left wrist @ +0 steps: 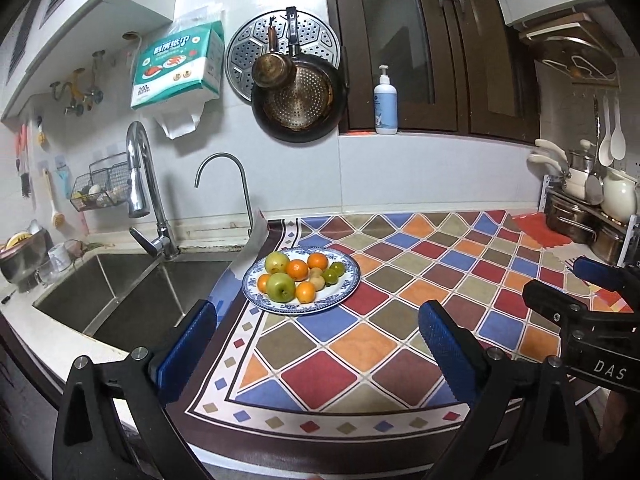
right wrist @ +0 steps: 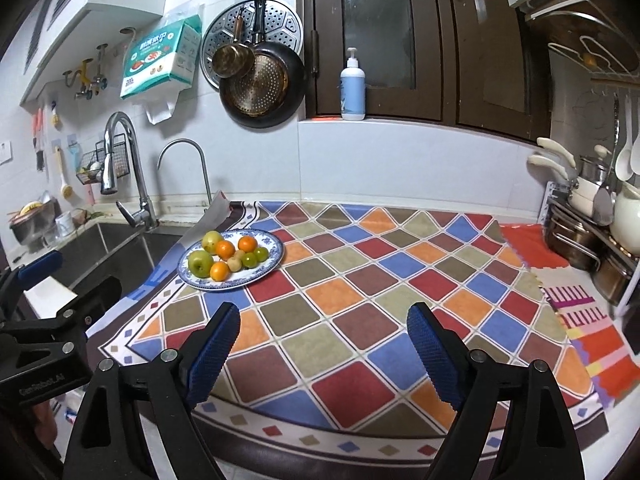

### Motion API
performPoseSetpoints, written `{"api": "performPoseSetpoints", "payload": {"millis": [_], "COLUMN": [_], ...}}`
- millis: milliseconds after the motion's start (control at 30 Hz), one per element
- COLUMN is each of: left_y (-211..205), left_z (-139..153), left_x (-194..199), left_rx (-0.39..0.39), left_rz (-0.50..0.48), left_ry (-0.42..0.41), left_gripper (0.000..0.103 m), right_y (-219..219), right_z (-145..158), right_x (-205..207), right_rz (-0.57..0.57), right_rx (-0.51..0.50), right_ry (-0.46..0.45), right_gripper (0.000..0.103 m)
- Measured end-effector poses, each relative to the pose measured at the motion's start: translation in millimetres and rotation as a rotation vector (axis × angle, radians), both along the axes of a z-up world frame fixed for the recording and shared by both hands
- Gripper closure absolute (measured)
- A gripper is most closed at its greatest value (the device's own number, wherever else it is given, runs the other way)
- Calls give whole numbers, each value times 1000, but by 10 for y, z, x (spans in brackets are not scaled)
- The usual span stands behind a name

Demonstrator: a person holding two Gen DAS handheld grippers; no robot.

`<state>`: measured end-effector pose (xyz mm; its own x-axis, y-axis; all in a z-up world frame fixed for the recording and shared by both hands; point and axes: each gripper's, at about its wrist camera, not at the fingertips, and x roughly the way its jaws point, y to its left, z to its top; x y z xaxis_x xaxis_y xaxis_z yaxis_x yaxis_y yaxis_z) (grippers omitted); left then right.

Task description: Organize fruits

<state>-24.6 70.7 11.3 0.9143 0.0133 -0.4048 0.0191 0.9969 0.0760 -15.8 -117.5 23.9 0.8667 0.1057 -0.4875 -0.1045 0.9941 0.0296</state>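
Note:
A blue-patterned white plate (left wrist: 349,280) (right wrist: 276,257) sits on the chequered mat near the sink. It holds two green apples (left wrist: 281,286) (right wrist: 200,263), several oranges (left wrist: 297,269) (right wrist: 225,249) and several small green and tan fruits (left wrist: 330,275) (right wrist: 249,260). My left gripper (left wrist: 316,340) is open and empty, hovering in front of the plate. My right gripper (right wrist: 322,340) is open and empty, to the right of and nearer than the plate; it also shows at the right edge of the left wrist view (left wrist: 560,284).
A steel sink (left wrist: 120,292) with taps (left wrist: 140,184) lies left of the mat. Pans (left wrist: 298,100) hang on the wall. A pump bottle (left wrist: 386,104) stands on the ledge. A rack of pots (right wrist: 592,224) is at the right. The colourful mat (right wrist: 360,288) covers the counter.

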Motion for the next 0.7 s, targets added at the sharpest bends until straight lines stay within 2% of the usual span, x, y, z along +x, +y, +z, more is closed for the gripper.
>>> {"api": "performPoseSetpoints", "payload": {"millis": [700], "left_y": [-170], "left_z": [62], "left_x": [-318], "left_rx": [-3], "left_rz": [0], "left_ry": [-6], "left_gripper": [0], "right_y": [-127], "right_z": [24], "right_x": [-298], "right_rz": [9], "right_rx": [13], "right_ry": [-16], "right_gripper": [17]}}
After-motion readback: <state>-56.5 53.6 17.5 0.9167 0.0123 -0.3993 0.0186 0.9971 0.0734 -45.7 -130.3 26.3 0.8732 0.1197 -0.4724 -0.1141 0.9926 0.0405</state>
